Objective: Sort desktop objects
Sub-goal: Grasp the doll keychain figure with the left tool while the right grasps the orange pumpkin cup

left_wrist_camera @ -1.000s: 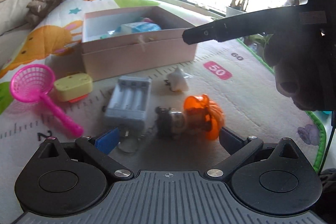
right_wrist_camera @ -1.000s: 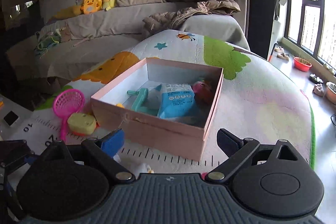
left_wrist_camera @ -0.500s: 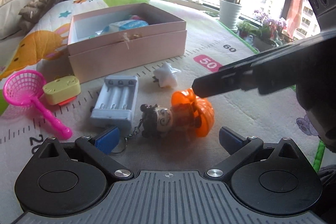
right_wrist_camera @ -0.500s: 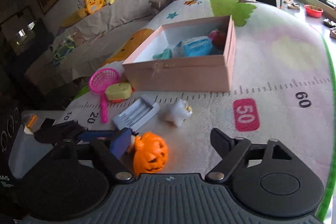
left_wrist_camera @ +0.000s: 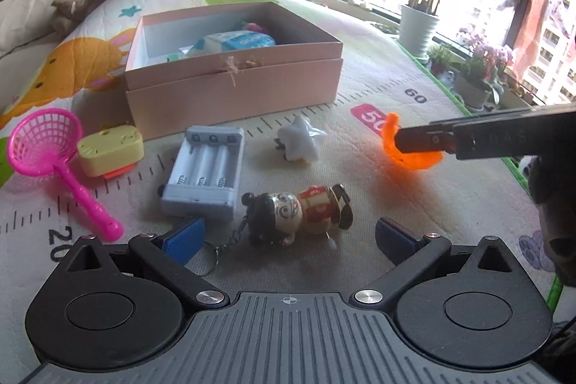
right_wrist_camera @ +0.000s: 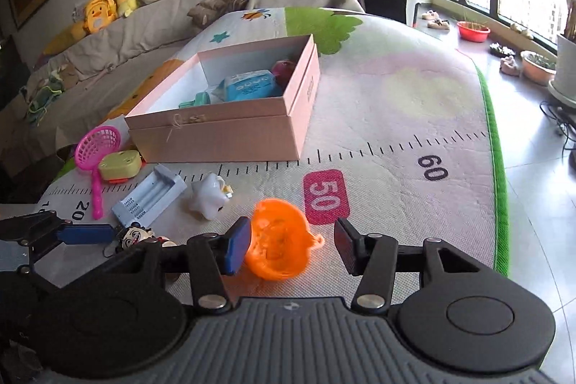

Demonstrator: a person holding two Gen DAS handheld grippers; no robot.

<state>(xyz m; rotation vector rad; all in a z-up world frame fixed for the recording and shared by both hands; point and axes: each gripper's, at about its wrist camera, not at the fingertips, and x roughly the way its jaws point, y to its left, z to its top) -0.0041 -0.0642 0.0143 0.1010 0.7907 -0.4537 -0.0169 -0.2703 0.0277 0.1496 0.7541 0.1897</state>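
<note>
sorting looks partly done: the pink cardboard box [left_wrist_camera: 234, 85] already holds a blue packet [left_wrist_camera: 235, 43], a teal thing and something reddish, but plenty is left out on the play mat [left_wrist_camera: 414, 197] (it's a soft printed mat with a ruler scale, not a table).

going left to right on the mat: a pink plastic net scoop [left_wrist_camera: 46, 146] with a lattice basket, a pale yellow rounded case [left_wrist_camera: 109, 150] on an orange base, a grey ribbed battery holder [left_wrist_camera: 205, 179] with springs showing, a glossy little figure keychain [left_wrist_camera: 298, 215] lying on its side with a metal chain, and a white star-shaped toy [left_wrist_camera: 300, 143].

the left hand-held gripper [left_wrist_camera: 288, 238] sits wide open and empty, just short of the figure. the right hand-held gripper [right_wrist_camera: 291, 245] has the translucent orange pumpkin [right_wrist_camera: 279, 247] between its fingers, off to the right near the red "50" mark. one pad touches it, the other shows a gap, so i can't tell if it's really clamped. i'd guess the pumpkin goes in the box next.
</note>
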